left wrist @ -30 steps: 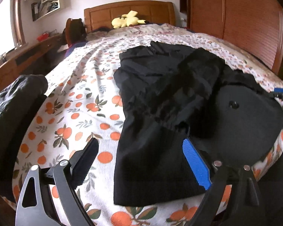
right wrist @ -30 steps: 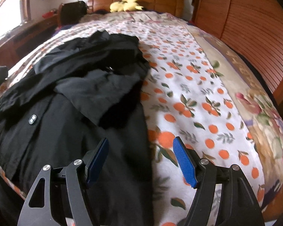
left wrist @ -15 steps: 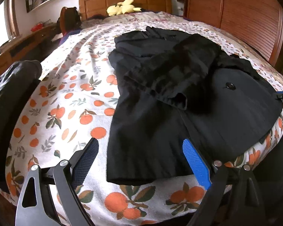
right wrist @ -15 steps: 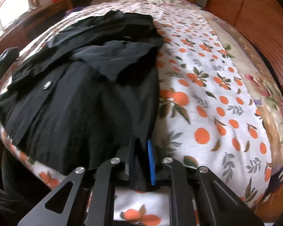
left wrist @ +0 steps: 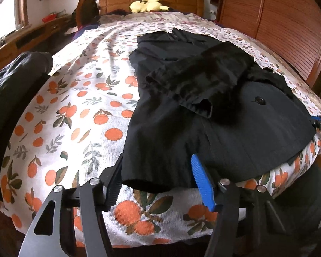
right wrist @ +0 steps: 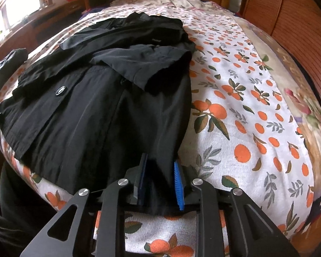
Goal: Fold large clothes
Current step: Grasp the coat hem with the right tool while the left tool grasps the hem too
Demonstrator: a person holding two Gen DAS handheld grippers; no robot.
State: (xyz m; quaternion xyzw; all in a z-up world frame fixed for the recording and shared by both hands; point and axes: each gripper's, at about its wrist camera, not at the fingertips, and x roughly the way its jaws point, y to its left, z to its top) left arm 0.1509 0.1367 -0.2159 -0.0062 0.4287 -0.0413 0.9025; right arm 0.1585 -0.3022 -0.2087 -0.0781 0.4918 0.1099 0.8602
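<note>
The black coat (left wrist: 203,115) lies spread along the bed (left wrist: 79,111), hem toward the cameras at 6 o'clock and collar toward the headboard at 12 o'clock. 1 sleeve (left wrist: 194,85) is folded across the chest, and 1 dark button (left wrist: 259,100) shows just past it at 3 o'clock.

In the right wrist view, the right tool (right wrist: 159,182) has its 2 fingers drawn close on the coat's hem corner (right wrist: 160,162), the cloth bunched between the blue pads, so it reads as pinching the coat. In the left wrist view, the left tool (left wrist: 158,182) is spread wide, 1 finger either side of the opposite hem corner (left wrist: 139,181), with a clear gap between pads and cloth; it grips nothing.

The likely step is taking both hem corners to carry the lower half up toward the collar. Risks from here:

- If the left tool comes together too shallow, it may catch only the top layer or the edge, and the corner would slip out during the lift.
- With 1 corner held and the other loose, lifting early would skew the fold.
- The coat looks heavy and smooth, so the right pinch on a thick bunch may creep.
- The folded sleeve may slide off as the hem rises.
- The hem overhangs the bed edge, so a dropped corner would fall off it.
</note>
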